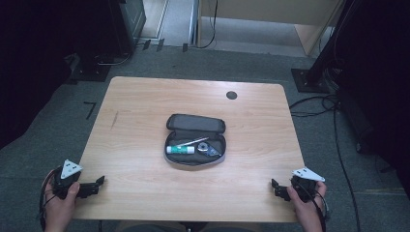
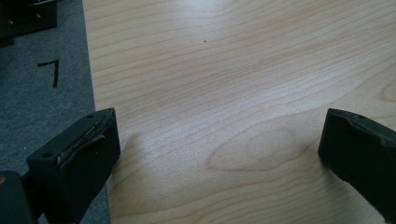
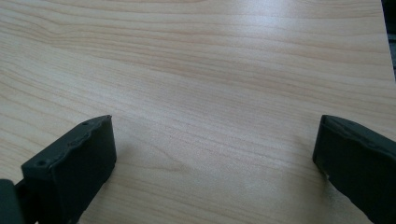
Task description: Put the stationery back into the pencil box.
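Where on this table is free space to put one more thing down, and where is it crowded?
The table is mostly bare wood. Free patches lie left of the open pencil case, right of it, behind it up to the round cable hole, and along the near edge between the left gripper and the right gripper. Only the centre is crowded, by the case and its contents.

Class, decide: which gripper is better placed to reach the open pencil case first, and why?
Neither clearly. The left gripper and right gripper both rest open at the table's near corners, about equally far from the central pencil case. Slight edge: right, since the case sits marginally nearer.
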Demonstrator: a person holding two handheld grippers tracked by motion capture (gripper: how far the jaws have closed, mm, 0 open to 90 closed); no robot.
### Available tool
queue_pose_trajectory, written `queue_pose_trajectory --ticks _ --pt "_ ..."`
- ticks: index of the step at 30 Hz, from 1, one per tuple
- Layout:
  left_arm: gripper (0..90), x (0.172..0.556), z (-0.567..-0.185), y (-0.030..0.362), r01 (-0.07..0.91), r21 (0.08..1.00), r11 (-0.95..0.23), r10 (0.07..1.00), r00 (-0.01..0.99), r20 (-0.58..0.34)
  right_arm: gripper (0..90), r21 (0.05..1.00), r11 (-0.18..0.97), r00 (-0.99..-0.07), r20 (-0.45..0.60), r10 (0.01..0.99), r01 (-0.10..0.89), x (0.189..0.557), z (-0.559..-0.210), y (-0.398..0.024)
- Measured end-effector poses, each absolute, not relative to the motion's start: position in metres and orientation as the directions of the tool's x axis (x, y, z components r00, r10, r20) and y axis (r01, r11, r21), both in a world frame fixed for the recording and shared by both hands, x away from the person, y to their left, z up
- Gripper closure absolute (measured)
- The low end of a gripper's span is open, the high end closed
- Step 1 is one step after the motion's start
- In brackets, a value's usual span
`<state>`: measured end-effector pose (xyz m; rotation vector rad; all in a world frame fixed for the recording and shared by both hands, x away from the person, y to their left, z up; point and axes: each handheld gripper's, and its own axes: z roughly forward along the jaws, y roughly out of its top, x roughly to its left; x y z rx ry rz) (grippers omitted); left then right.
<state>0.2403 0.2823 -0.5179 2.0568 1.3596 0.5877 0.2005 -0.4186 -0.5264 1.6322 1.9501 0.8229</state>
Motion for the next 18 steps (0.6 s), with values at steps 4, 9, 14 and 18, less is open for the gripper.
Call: queue_pose_trajectory --ticks 4,9,14,18 --pt "0.0 0.2406 -0.518 0.2824 0.66 0.688 -0.3 0.922 0.386 0.032 0.0 0.701 0.114 -0.185 0.026 0.982 0.704 0.2008 -0.5265 -0.4187" --pt "0.0 0.2418 -0.5181 0.284 0.67 0.682 -0.295 0.921 0.39 0.015 0.0 0.701 0.114 -0.185 0.026 0.982 0.704 0.2008 -0.5265 -0.4187" --pt "0.0 0.2419 -0.5181 0.284 0.669 0.681 -0.297 0.919 0.393 0.014 0.0 0.701 0.114 -0.185 0.026 0.982 0.704 0.2008 -0.5265 -0.4187" --pt "0.0 0.2419 -0.5181 0.284 0.669 0.681 -0.297 0.919 0.394 0.014 0.0 0.701 0.114 -0.185 0.026 0.982 0.704 0.2008 -0.5264 -0.4187"
